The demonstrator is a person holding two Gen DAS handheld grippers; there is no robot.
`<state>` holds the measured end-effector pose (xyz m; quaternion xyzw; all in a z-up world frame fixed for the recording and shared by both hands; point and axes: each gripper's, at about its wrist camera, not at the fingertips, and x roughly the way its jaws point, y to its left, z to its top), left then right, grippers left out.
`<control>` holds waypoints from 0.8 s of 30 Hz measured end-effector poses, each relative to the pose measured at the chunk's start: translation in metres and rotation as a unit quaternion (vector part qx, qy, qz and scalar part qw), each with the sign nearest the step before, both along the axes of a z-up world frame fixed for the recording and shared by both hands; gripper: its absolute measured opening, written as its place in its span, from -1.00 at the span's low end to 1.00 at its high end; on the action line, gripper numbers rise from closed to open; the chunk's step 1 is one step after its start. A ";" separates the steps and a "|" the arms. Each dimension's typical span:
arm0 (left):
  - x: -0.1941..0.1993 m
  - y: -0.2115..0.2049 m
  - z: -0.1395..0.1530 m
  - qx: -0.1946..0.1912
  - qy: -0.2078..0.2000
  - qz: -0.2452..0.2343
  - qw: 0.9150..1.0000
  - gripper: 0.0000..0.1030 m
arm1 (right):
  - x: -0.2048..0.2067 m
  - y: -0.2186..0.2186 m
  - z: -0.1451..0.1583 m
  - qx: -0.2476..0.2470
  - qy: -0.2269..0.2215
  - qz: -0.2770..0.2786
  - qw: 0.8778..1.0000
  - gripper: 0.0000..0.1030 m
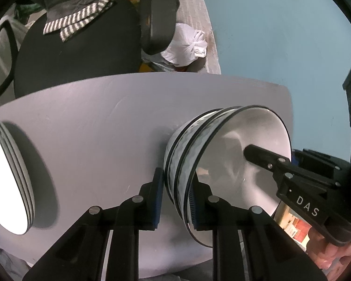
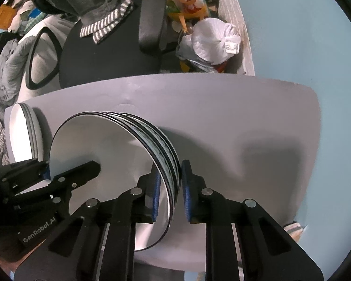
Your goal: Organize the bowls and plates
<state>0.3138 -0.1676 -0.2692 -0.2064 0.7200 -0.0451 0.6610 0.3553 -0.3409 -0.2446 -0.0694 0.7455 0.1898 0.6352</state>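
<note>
Bowls (image 1: 222, 154), nested w/ black rims, sit on the grey table (image 1: 93, 128), toward its right side in the left cam view. Plates (image 1: 9, 178) are stacked well apart, at the table's left edge. Left gripper (image 1: 175, 201) straddles the near-left bowl rim, one blue pad outside, one inside. Pads look right at the wall, so I'd say it's clamped on the rim, but the contact is hard to see for sure. Right gripper (image 2: 172, 194) does the same on the other side: inner pad on the white inside, outer pad just beside the banded wall w/ a thin gap maybe left. Can't tell if it's fully squeezing. Bowls look like glazed ceramic, so prob. heavy as a stack, stiff, smooth and slippery, and they'd break if dropped. Rim is the best spot to grab, one side each, lift level so the stack won't tip or slide.
</note>
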 end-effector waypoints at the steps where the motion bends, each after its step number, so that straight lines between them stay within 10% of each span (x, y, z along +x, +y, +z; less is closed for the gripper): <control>1: -0.002 0.001 0.000 0.000 0.001 0.003 1.000 -0.64 | -0.002 0.000 0.000 0.003 0.002 0.000 1.000 -0.69; 24: -0.041 0.033 0.010 0.017 0.008 0.040 0.999 -0.64 | -0.036 0.040 -0.003 0.010 0.029 0.030 0.999 -0.70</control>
